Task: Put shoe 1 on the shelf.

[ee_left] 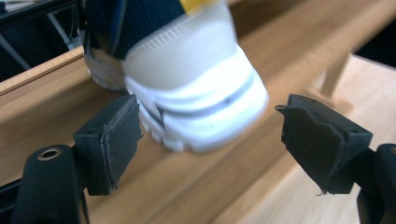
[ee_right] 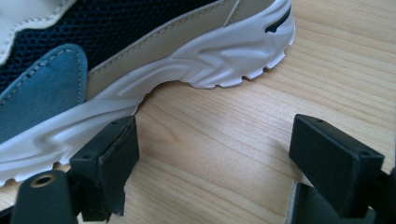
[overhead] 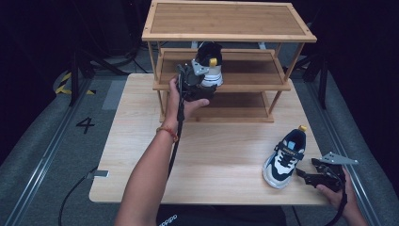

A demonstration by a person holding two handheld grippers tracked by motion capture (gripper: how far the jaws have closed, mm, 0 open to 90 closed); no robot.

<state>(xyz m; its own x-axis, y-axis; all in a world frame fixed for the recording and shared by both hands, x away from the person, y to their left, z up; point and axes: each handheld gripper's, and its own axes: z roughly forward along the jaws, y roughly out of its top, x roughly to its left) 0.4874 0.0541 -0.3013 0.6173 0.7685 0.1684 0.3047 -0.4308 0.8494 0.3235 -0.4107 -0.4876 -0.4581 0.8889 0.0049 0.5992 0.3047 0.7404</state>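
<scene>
A pair of small sneakers is being put onto a wooden shoe rack (overhead: 229,35) that stands at the far edge of the table (overhead: 211,155). By the look of it, the job is about half done.

The first shoe (overhead: 210,66) sits on the rack's middle shelf, near that shelf's left end, heel toward the person. The left gripper (overhead: 194,84) is just in front of that heel. In the left gripper view its jaws stand spread wide on either side of the white heel (ee_left: 196,98), and the pads do not press on it, so the shoe rests on the shelf by itself. The picture is soft there, so I cannot rule out a light brush of the left pad against the sole.

The second shoe (overhead: 285,157) lies on the table near the right front corner, toe toward the person and heel toward the rack. The right gripper (overhead: 310,175) rests just beside it, close to the table's right edge. In the right gripper view its jaws are also spread, with bare wood between them and the shoe's white sole (ee_right: 154,88) just beyond the left jaw, possibly touching it.

What is left, I judge: draw the left gripper back from the shelf, take hold of the second shoe, and set it beside the first, where the middle shelf has room to the right.
</scene>
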